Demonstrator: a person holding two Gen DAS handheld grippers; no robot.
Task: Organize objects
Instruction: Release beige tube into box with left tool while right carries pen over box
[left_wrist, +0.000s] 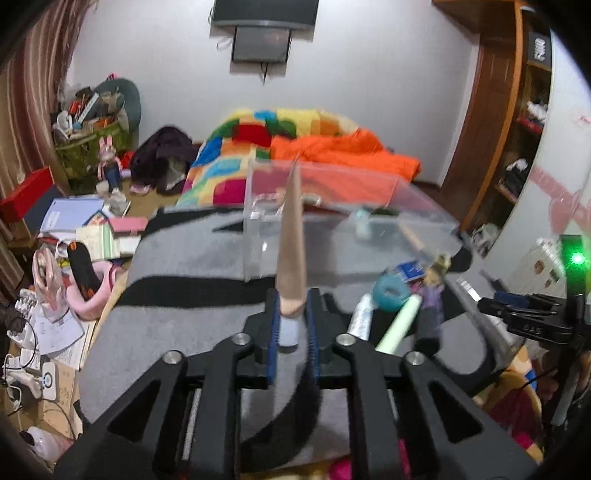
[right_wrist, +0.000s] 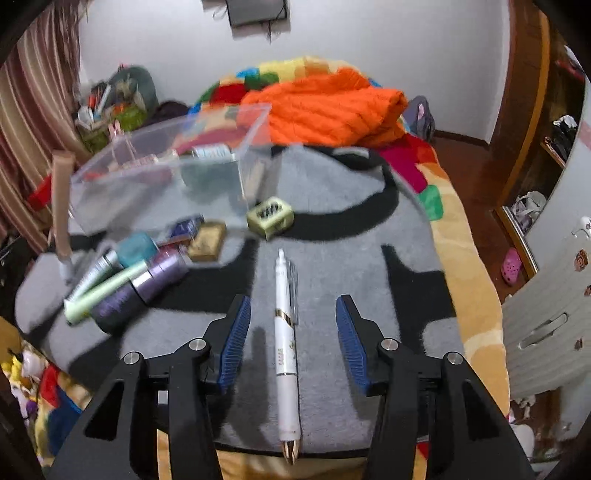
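While small items lie inside, clear bin (right_wrist: 162, 177) sits uncovered.

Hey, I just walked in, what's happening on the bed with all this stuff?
Someone is tidying small items on a grey mat into a clear plastic box. The left hand-held gripper is shut on a tan tapered tube, held up in front of the box. The right hand-held gripper is open, its fingers either side of a white pen lying on the mat. A pile of tubes and small containers waits beside the box, which already holds a few things.
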